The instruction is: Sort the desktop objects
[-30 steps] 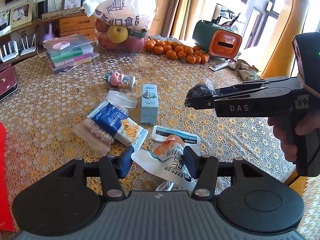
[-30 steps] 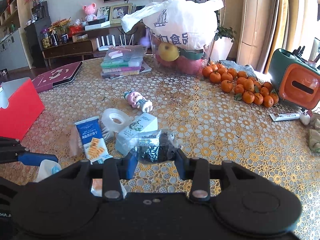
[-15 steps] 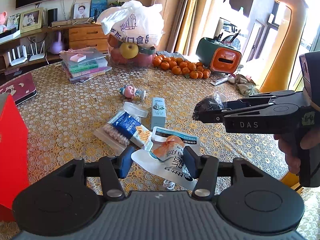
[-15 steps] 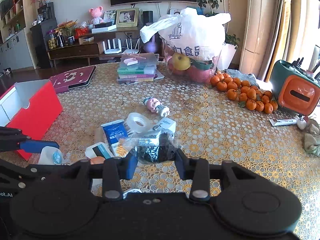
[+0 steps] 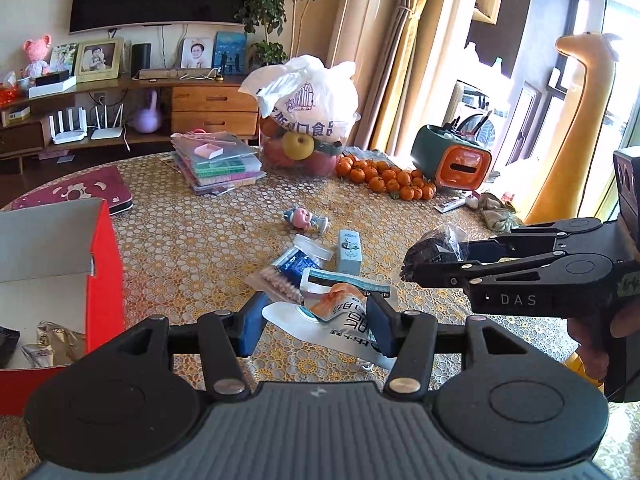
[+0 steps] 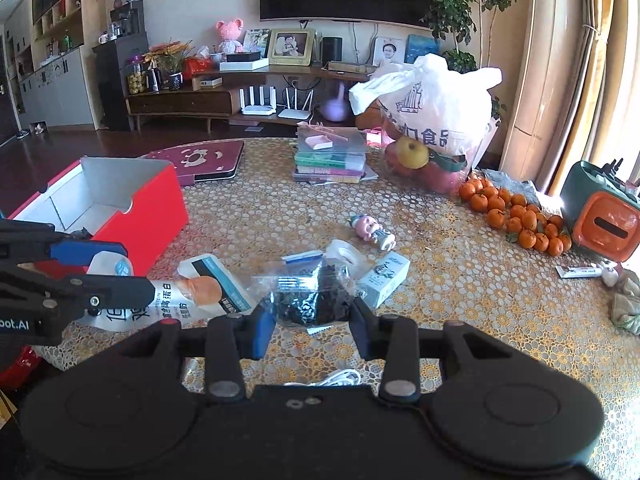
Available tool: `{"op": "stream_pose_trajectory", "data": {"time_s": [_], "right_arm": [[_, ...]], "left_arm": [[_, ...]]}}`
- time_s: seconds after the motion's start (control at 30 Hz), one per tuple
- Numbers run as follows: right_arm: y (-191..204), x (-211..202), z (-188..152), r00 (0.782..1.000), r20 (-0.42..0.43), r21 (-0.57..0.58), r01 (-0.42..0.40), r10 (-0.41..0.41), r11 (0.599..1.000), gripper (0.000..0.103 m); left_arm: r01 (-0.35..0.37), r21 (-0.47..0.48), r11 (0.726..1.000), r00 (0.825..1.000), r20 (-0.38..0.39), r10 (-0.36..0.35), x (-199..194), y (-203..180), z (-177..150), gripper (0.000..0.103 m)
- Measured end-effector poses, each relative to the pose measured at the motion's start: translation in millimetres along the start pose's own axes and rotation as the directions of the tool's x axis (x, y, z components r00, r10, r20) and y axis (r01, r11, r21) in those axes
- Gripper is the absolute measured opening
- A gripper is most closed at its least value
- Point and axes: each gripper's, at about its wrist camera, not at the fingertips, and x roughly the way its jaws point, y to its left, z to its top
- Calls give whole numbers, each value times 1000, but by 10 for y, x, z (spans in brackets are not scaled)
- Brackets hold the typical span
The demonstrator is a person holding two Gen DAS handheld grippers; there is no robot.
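We see the left claw [image 5: 312, 322] pinching a white pouch [image 5: 340, 320], its lower edge hidden behind the fingers. The right claw [image 6: 314, 320] clamps a clear packet of dark bits [image 6: 316, 296] above the surface [image 6: 460, 280]; the red box [image 5: 106, 280] is cut off left.

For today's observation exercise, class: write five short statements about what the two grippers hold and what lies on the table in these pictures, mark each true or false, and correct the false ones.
1. The right gripper is shut on a clear packet of dark contents. True.
2. The left gripper is open and holds nothing. False: it is shut on a white pouch with an orange picture.
3. The red box stands closed. False: its top is open and its white inside shows.
4. A heap of small oranges lies on the table beside a green and orange container. True.
5. The little pink figurine stands upright. False: it lies on its side.
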Motion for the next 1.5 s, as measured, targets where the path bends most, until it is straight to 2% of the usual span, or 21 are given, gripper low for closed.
{"op": "stream_pose_trajectory", "data": {"time_s": [0.3,0.6,1.0,1.5], "right_arm": [[390,-32,168,1000,12,-55,-15,15,998,39],[740,41,405,998,27,-97,-49,52,994,39],[1286,272,734,987,23,-149,-153,159,977,39],[1875,636,959,968,-50,-232,-250,245,940,39]], "left_arm": [[-28,-47,998,999,39,30,-332,326,-82,53],[-81,-99,992,994,70,88,-616,731,-113,53],[-191,-155,969,971,117,210,-967,1293,-57,53],[-290,-190,938,945,97,311,-1066,1873,-19,53]]}}
